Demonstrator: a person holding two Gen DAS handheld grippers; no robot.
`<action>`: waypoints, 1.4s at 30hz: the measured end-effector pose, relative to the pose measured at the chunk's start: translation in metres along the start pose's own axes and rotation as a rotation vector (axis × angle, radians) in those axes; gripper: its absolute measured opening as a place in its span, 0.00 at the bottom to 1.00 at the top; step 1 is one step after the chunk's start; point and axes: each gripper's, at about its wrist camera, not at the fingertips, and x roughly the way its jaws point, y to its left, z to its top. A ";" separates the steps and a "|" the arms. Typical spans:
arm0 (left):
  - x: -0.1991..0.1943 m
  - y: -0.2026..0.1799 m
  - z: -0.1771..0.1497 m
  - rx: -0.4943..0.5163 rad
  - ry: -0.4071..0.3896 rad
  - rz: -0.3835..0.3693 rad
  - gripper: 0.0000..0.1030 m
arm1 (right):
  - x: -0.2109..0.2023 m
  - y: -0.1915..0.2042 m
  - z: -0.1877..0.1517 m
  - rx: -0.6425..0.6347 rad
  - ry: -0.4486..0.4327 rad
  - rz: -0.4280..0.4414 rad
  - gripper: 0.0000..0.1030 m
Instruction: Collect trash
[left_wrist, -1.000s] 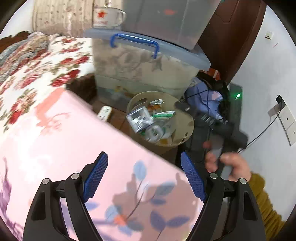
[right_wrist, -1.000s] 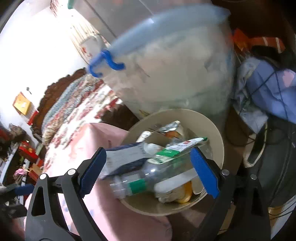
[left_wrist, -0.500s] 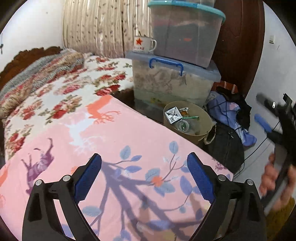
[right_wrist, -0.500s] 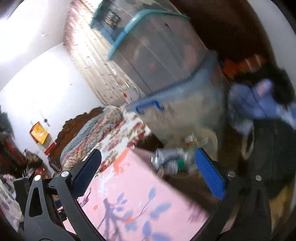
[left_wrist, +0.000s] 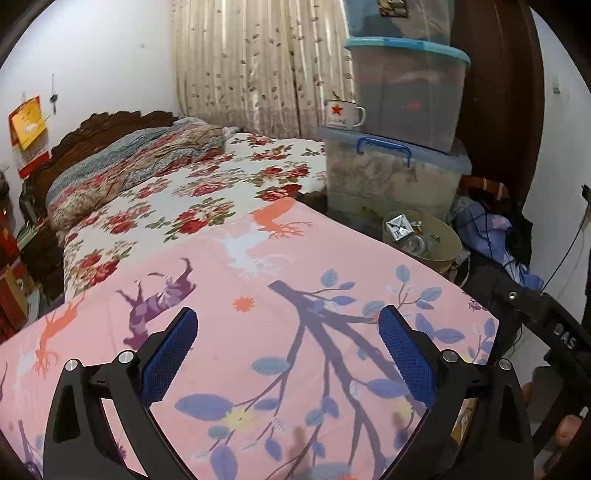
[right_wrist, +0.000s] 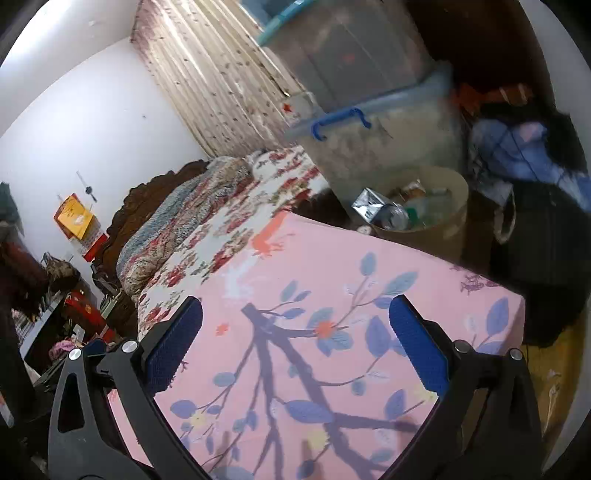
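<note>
A beige round bin (left_wrist: 448, 236) (right_wrist: 424, 236) stands on the floor past the far corner of the bed. It holds a silver carton (left_wrist: 399, 227) (right_wrist: 369, 205), a clear bottle (left_wrist: 415, 243) (right_wrist: 395, 216) and other scraps. My left gripper (left_wrist: 287, 314) hovers over the pink blanket, well short of the bin; its jaws are opening and nothing is between them. Over the same blanket my right gripper (right_wrist: 295, 301) stands open and empty. Its black body (left_wrist: 554, 325) shows at the right edge of the left wrist view.
Two stacked clear storage boxes (left_wrist: 391, 177) with a star mug (left_wrist: 341, 114) rise behind the bin. A heap of blue clothes and black bags (left_wrist: 491, 229) lies right of it. The pink blanket (left_wrist: 258, 288) and floral bedding (left_wrist: 184, 199) fill the left.
Both grippers have drawn back from above the bin to over the pink blanket, so the bin looks small and far. The left jaws have spread wider. The carton and bottle stay in the bin.
</note>
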 end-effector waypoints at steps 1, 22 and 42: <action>-0.002 0.003 -0.001 -0.007 -0.002 0.000 0.92 | -0.003 0.005 -0.001 -0.008 -0.005 0.004 0.97; -0.020 0.012 -0.017 -0.073 -0.012 -0.009 0.92 | -0.028 0.028 -0.007 -0.035 -0.028 0.013 0.97; -0.021 0.014 -0.023 -0.113 -0.036 0.002 0.92 | -0.039 0.041 -0.017 -0.109 -0.117 -0.012 0.97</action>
